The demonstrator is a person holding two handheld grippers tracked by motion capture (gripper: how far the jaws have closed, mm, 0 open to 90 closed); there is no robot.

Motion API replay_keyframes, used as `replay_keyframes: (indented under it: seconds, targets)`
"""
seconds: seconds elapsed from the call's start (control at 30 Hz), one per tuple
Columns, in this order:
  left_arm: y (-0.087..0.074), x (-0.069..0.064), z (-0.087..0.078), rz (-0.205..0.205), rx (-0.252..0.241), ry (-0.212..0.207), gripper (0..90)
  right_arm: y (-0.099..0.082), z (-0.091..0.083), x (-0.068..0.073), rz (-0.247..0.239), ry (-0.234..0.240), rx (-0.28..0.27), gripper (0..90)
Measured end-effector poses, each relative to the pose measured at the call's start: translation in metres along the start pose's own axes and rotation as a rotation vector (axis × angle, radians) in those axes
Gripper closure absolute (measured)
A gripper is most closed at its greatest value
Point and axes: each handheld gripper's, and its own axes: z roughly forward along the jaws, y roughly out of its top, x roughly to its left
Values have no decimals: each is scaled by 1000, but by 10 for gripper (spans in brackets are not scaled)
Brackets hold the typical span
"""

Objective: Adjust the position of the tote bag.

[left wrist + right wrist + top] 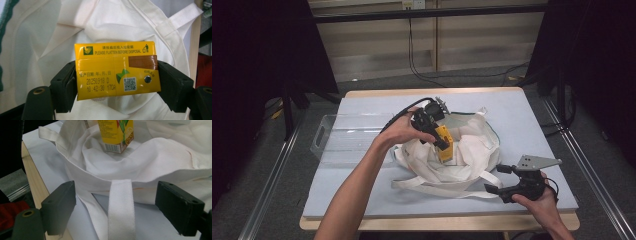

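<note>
Left claw [438, 136]: clamped on a yellow drink carton [117, 71], jaws pressing both short sides. Carton held over the open mouth of a white cloth bag [467, 155], lower end down among the folds. In the right gripper view the carton's [117, 135] barcode end sits at or just above the inner fabric; contact can't be confirmed, approx. touching. Top face of carton, per left gripper view, shows printed date, QR code, foil straw hole and a brown tape strip.

Right claw [497, 179]: jaws spread, nothing pinched. It is low over the worktop [532, 125], just beside the bag's near-right edge. In the right gripper view a white strap [122, 207] of the bag [155, 160] lies between the jaws, clear of both pads.

Bag: crumpled, centre of worktop, mouth gaping upward, straps trailing toward the near edge.

Other items: clear plastic bin [349, 137] at left of worktop, beside the bag, behind the person's left forearm. Grey three-cornered plate [537, 161] visible atop right gripper. Cable runs from left gripper toward the far side.
</note>
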Motion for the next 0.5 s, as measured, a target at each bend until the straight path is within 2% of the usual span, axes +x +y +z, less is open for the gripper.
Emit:
replay_keyframes:
  seconds: [0.13, 0.2, 0.33, 0.5]
  targets:
    - [0, 1, 8, 11, 29, -21, 250, 0, 1, 1, 1, 1, 5, 166]
    - [0, 0, 13, 1, 42, -8, 250, 0, 0, 1, 1, 2, 6, 166]
    - [0, 2, 14, -6, 39, -5, 245, -1, 0, 1, 1, 1, 4, 166]
    - [-2, 1, 12, -35, 34, 1, 237, -1, -1, 1, 2, 1, 3, 166]
